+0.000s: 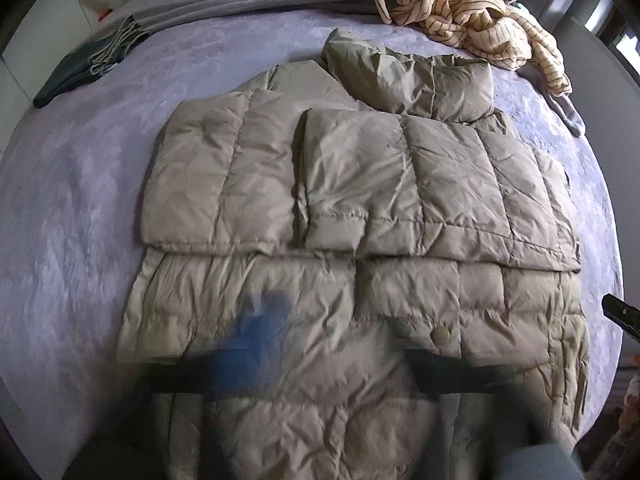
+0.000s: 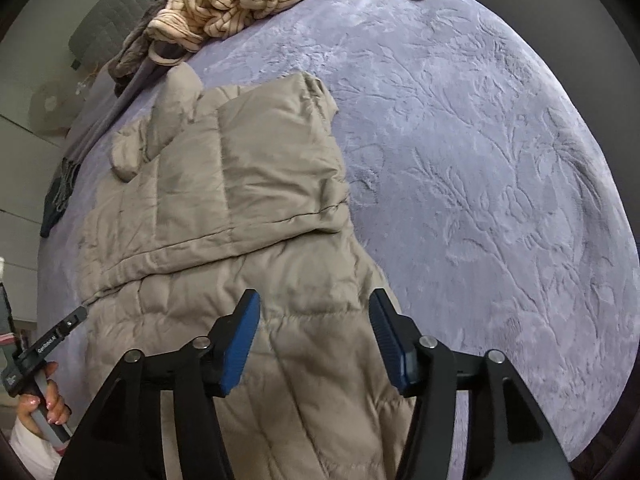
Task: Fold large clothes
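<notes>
A beige quilted puffer jacket [image 1: 360, 200] lies flat on the lavender bedspread [image 1: 80, 200], with both sleeves folded across its chest and the hood [image 1: 408, 80] at the far end. My left gripper [image 1: 344, 356] hangs over the jacket's lower hem, blurred, its fingers wide apart with nothing gripped. In the right wrist view the jacket [image 2: 240, 200] runs away from me. My right gripper [image 2: 314, 340] hovers open above its right hem edge, blue pads [image 2: 240, 344] clear of the fabric. A hand [image 2: 48, 404] holds the left gripper's handle at the left edge.
A cream striped garment [image 1: 472, 12] is piled at the far end of the bed, with grey and brown clothes behind it. A dark green cloth with cords [image 1: 80, 68] lies at the far left. Embossed bedspread [image 2: 480, 180] stretches to the right of the jacket.
</notes>
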### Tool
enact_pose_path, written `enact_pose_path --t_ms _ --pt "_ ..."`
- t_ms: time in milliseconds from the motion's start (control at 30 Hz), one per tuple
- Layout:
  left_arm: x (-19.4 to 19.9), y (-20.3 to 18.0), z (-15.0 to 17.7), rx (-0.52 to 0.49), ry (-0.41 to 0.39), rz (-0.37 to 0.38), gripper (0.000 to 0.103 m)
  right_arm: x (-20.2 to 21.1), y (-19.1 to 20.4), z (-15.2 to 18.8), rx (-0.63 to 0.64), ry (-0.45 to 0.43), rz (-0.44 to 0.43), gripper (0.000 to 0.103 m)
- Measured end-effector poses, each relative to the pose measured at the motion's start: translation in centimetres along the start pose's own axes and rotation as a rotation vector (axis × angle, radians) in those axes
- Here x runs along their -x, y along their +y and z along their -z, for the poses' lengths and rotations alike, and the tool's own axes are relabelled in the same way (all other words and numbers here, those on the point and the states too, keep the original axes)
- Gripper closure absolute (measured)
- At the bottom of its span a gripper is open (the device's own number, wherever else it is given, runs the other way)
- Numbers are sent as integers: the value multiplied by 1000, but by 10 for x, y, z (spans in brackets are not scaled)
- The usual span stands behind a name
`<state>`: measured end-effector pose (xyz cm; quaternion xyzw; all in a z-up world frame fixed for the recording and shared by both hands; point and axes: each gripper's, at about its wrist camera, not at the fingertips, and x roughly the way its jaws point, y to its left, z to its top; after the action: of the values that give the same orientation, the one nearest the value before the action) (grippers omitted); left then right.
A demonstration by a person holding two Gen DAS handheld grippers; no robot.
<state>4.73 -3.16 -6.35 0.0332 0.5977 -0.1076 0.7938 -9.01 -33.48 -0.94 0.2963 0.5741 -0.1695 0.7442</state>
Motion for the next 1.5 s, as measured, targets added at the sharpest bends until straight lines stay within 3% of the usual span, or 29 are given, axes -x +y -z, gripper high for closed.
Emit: enact_pose_path --t_ms 67,200,267,333,600,900,1100,1500 --pt "13 -1 7 1 -59 -32 1 6 4 2 7 0 -4 39" --pt "18 -1 13 11 -51 -41 1 15 11 6 18 -1 -21 22" --pt "22 1 14 22 -40 -19 1 20 15 9 26 -6 -36 21" --pt "26 2 18 33 -36 -21 1 25 21 12 42 -15 -41 13" --pt "47 -3 33 48 -29 -34 1 38 38 24 88 -47 -64 13" --pt "67 -1 48 53 -38 -54 1 36 42 28 61 42 -98 13" --pt "81 3 58 43 -51 -70 1 47 47 34 65 31 -105 13" --pt "71 28 93 44 -19 -50 1 43 54 65 1 52 -113 13"
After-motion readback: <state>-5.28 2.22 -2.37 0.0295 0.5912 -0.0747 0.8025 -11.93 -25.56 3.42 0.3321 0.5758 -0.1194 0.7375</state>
